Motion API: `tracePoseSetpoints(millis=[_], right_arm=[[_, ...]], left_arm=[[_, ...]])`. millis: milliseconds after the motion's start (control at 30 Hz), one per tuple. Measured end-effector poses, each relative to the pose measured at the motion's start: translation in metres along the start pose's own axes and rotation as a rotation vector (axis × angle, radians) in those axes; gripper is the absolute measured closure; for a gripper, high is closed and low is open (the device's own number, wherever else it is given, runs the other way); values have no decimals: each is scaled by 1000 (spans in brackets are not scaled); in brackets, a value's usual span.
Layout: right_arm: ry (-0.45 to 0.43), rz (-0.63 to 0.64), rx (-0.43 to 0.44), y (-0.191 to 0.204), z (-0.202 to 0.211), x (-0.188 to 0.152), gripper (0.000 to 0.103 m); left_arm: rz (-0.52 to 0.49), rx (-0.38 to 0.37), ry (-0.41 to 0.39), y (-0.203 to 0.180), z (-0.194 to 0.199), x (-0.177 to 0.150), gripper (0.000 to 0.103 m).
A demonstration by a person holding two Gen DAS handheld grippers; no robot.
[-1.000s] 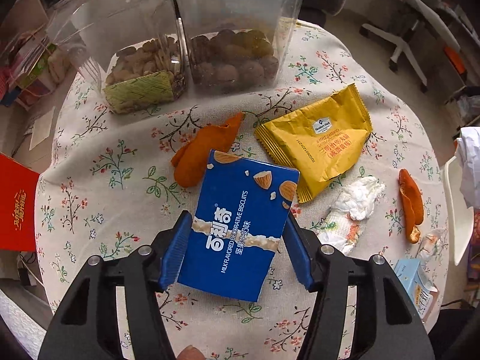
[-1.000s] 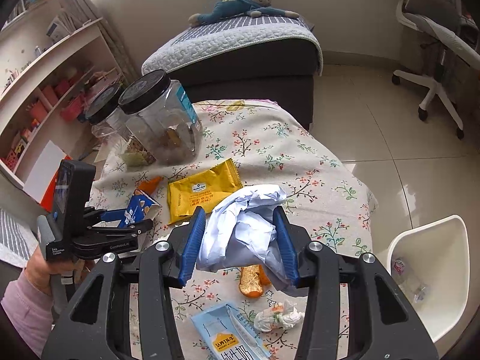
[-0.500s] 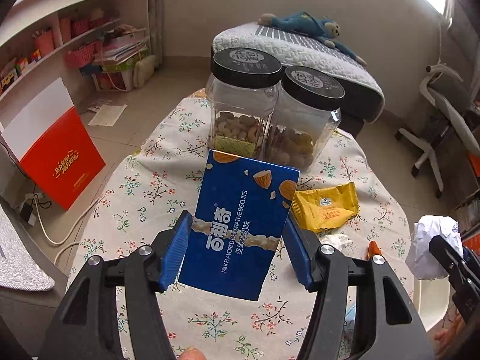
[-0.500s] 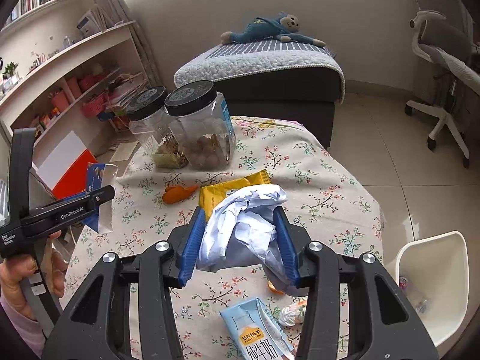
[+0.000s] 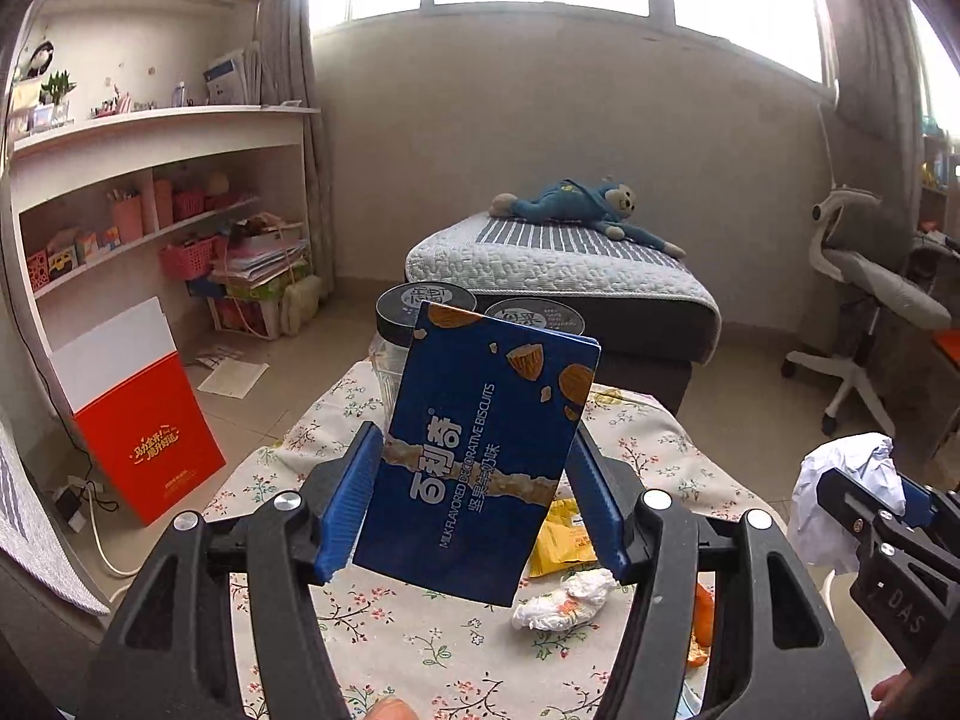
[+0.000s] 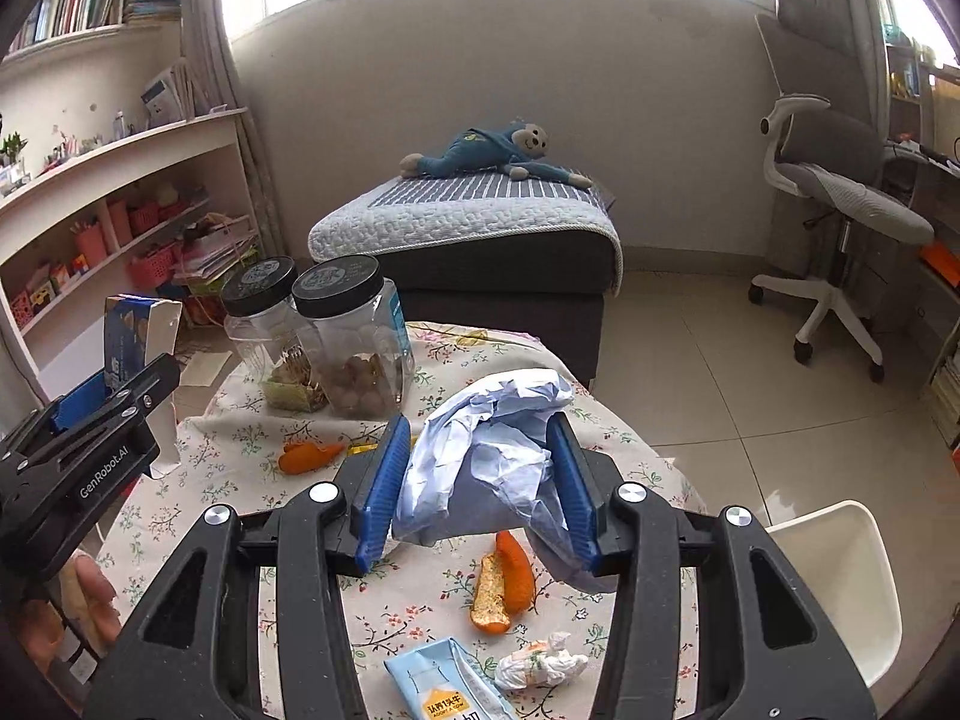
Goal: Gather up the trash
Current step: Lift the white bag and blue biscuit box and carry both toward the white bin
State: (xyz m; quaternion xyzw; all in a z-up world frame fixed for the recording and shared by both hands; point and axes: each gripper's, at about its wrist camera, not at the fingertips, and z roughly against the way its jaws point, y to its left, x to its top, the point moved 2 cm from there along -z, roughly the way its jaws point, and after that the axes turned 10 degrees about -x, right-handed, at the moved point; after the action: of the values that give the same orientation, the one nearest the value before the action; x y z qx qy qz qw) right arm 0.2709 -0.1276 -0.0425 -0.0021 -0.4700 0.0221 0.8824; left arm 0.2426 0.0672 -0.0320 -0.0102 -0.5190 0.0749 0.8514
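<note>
Now both tongs are loaded and clear of the table (image 6: pixel 636 450): the left gripper (image 5: pixel 474 510) clamps the blue biscuit box (image 5: pixel 480 450) by its long sides, and the right gripper (image 6: pixel 477 492) pinches a crumpled wad of pale paper (image 6: pixel 486 456). The step in hand looks like carrying both to the white bin (image 6: pixel 840 576), which stands off the table's right edge. To do it well, keep each squeeze steady, bring one load over the bin's mouth at a time, and let go only when it hangs inside the rim. The box stands tilted, held low, so a loose grip could let it swing. More trash lies on the table: orange peel (image 6: pixel 504 582) near the front edge, a small tissue wad (image 6: pixel 540 666), a milk carton (image 6: pixel 447 690), a yellow wrapper (image 5: pixel 561 537).
</note>
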Motion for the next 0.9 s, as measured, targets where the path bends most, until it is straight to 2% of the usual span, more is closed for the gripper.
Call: tracePoseSetpoints(millis=[300,900], right_arm=[[-39,-25,-41,-22,9,1,58],[-45,-50,-134,-74,22,-9,57]], left_arm=[[-41,-45,-10,-33,6,2,41],[-97,-121,-14,-82,14,-5,40]])
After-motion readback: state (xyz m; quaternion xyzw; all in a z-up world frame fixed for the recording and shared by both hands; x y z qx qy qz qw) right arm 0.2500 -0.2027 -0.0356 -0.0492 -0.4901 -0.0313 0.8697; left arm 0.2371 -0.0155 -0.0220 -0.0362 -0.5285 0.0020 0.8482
